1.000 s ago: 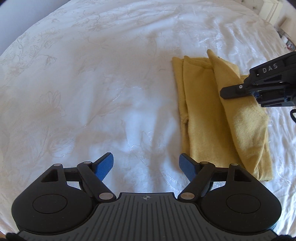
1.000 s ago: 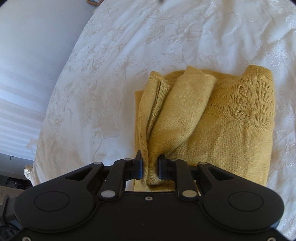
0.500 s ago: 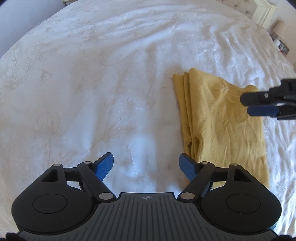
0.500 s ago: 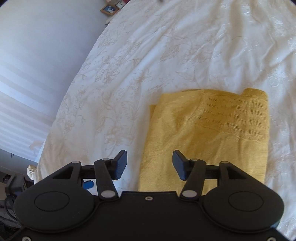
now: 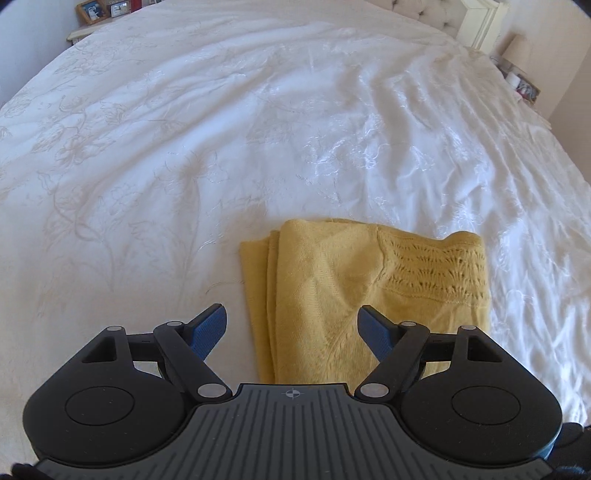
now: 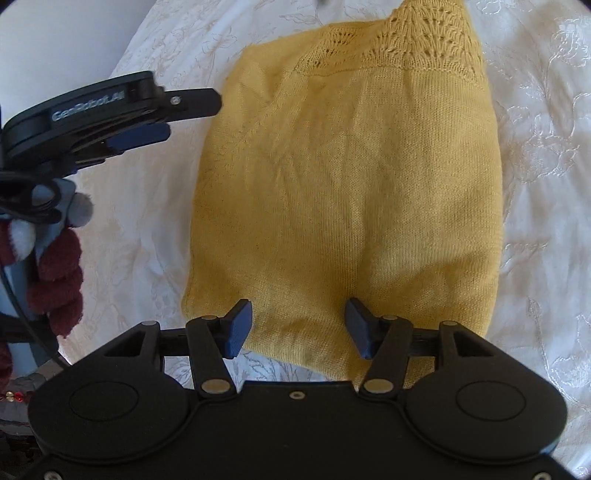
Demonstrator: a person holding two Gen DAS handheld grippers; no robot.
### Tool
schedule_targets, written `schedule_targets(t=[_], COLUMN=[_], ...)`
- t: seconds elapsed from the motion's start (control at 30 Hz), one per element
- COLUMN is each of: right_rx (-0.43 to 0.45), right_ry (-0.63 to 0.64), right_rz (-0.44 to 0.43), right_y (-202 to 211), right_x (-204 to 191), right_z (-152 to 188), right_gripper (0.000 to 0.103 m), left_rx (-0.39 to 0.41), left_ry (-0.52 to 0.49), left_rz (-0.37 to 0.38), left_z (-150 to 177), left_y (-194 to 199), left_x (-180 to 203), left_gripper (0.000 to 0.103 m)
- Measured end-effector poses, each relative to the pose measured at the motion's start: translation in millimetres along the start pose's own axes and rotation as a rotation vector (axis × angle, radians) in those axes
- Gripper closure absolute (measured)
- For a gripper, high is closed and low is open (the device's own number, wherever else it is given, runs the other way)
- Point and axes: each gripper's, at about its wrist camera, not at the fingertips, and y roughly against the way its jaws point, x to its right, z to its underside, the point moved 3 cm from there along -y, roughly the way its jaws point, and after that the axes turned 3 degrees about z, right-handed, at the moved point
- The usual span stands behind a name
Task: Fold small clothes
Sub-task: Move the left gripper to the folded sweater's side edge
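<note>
Two views, both tools empty.

Left wrist view: your left tool hangs with its blue pads wide apart, nothing between them. It now sits right over the near left part of the folded mustard-yellow knit sweater; a second ago the sweater lay off to the right of this tool, so you've swung across toward it. The sweater lies flat on the white embroidered bedspread, layered edges stacked on its left side, lace-pattern band at the far right. Small framed pictures sit on a shelf beyond the bed.

Right wrist view: your right tool is spread wide too, gripping nothing, pads over the sweater's near hem. One second back it was pinched on a raised flap of the knit; half a second back it had let go and the flap was down. So that fold is laid. The sweater reads as a tidy rectangle, lace yoke at the far end. The left tool shows at the upper left, its tip just beside the sweater's left edge; touching or not, can't tell. A dark red fuzzy cloth hangs at the left frame edge.

Judgement: lengthwise folds look done; likely next is a crosswise fold, hem toward yoke. Stacked left edges may slip if you grab only the top layer.
</note>
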Motion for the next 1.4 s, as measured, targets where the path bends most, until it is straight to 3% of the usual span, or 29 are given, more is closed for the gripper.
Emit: schedule_targets(t=[0.1, 0.17, 0.27, 0.4, 0.7, 0.9, 1.07, 1.27, 1.4], right_rx=[0.047, 0.103, 0.203, 0.270, 0.216, 0.284, 0.350, 0.313, 0.280], right_ry=[0.048, 0.091, 0.155, 0.199, 0.141, 0.116, 0.069, 0.021, -0.012], right_rz=[0.016, 0.037, 0.072, 0.087, 0.136, 0.221, 0.176, 0.138, 0.097], right_y=[18.1, 32.8, 52.3, 55.7, 10.3, 15.8, 43.3, 49.1, 44.9], right_x=[-3.0, -6.1, -10.8, -9.1, 30.9, 37.0, 50.0, 66.4, 75.4], right_z=[-11.5, -22.3, -41.5, -71.7, -137.4, -157.6, -137.4, -98.6, -78.8], right_gripper=[0.036, 0.030, 0.024, 0.021, 0.021, 0.020, 0.005, 0.001, 0.001], left_rx=[-0.034, -0.113, -0.107, -0.100, -0.103, -0.092, -0.086, -0.130, -0.183], left_ry=[0.014, 0.017, 0.115, 0.100, 0.129, 0.185, 0.259, 0.233, 0.226], left_rz=[-0.057, -0.166, -0.141, -0.141, -0.129, -0.033, 0.093, 0.149, 0.224], left_z=[0.0, 7.1, 19.2, 31.2, 33.0, 33.4, 53.6, 87.1, 101.0], left_y=[-23.3, -40.6, -36.6, -29.0, -28.4, -18.4, 7.1, 34.8, 28.1], left_x=[-5.1, -17.9, -40.0, -46.4, -50.2, -64.9, -79.9, -66.3, -46.0], left_gripper=[0.028, 0.028, 0.026, 0.026, 0.019, 0.019, 0.019, 0.019, 0.018])
